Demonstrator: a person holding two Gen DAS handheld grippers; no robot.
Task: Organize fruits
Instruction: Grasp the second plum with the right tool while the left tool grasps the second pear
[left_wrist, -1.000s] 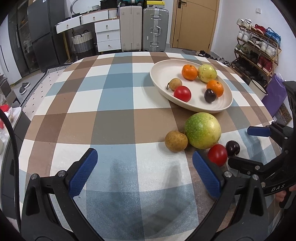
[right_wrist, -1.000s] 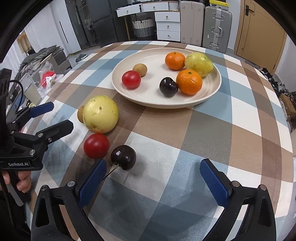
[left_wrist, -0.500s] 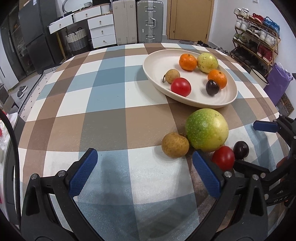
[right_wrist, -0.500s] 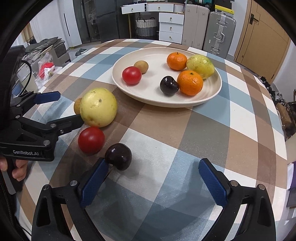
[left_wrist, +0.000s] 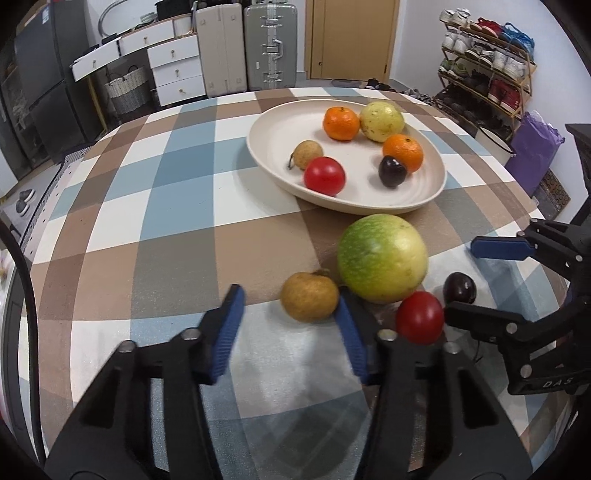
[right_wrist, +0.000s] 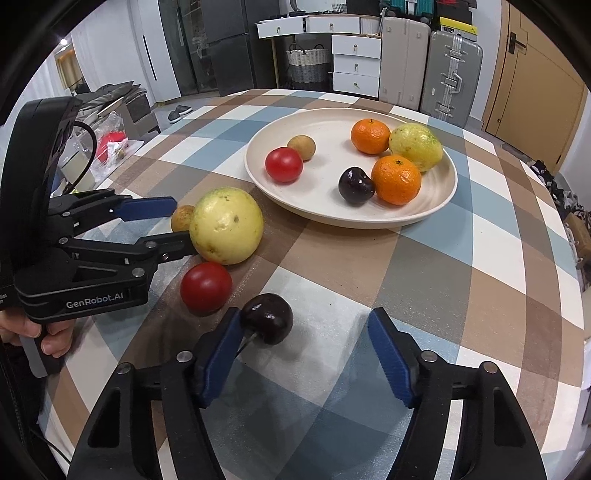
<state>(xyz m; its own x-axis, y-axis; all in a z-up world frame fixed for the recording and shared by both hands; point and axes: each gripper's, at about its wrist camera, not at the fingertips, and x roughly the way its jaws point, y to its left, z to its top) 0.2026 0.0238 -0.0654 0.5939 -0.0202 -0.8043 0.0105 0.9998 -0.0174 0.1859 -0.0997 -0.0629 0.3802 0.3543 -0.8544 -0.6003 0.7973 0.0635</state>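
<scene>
The left gripper is seen parted around the small brown fruit at lower centre, its right pad touching it. The right gripper is spread wide; the dark plum rests against its left pad, stem pointing toward the camera, a detail shown only in the right wrist view. The cream plate sits upper right.

White drawers, two suitcases, wooden door — shoe rack beside
</scene>
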